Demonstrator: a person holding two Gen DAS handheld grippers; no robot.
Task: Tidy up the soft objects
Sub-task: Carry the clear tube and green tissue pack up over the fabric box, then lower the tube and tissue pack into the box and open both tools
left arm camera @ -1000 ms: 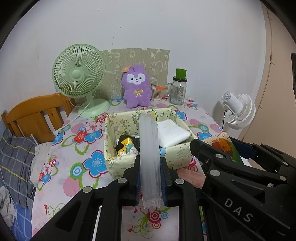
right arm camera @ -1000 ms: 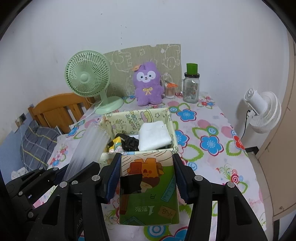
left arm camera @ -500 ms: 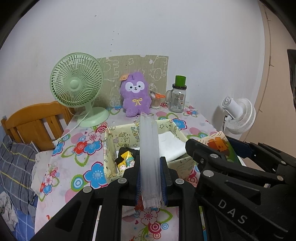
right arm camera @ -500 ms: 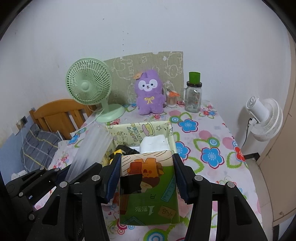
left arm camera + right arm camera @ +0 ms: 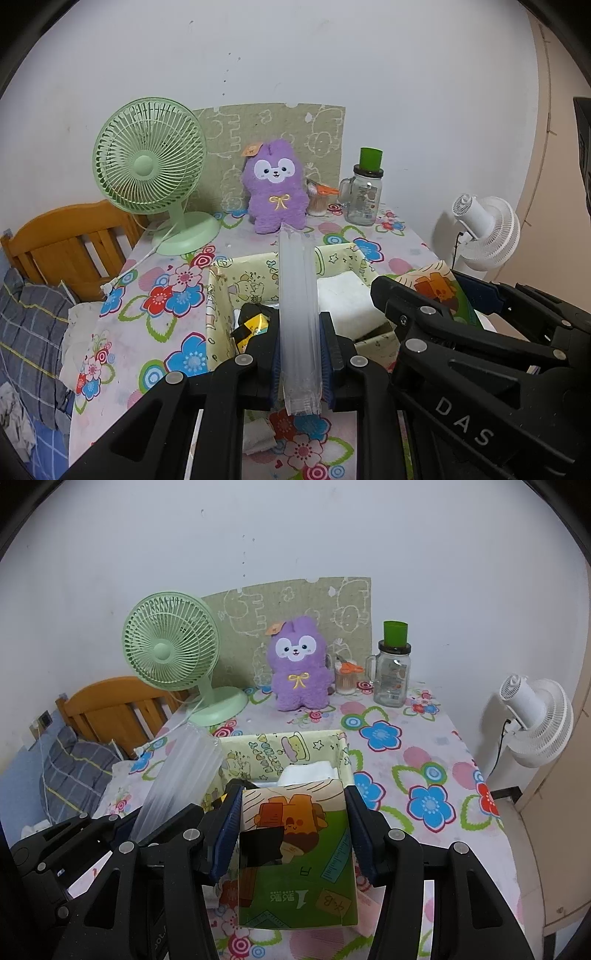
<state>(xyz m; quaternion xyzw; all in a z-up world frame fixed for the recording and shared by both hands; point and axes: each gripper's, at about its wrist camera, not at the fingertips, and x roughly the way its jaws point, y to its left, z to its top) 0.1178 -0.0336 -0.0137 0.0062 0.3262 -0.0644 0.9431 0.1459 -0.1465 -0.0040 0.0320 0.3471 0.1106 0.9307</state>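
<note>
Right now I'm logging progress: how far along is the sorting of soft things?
Done: a white folded cloth and small packets lie in the patterned box. In hand: left tongs grip a clear plastic sleeve; right tongs grip a cartoon tissue pack. Left: both, and the purple plush.

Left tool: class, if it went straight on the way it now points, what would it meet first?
Probably the patterned storage box just ahead of the left tool, which is shut on a clear plastic packet; depth is uncertain.

Clear plastic pack [image 5: 298,314]: long, narrow, clamped upright-tilted, pointing to 12 o'clock. Green cartoon-printed tissue pack [image 5: 295,853]: held level at 6 o'clock. Yellow patterned storage box [image 5: 345,753]: open, containing folded white cloth [image 5: 345,301].
</note>
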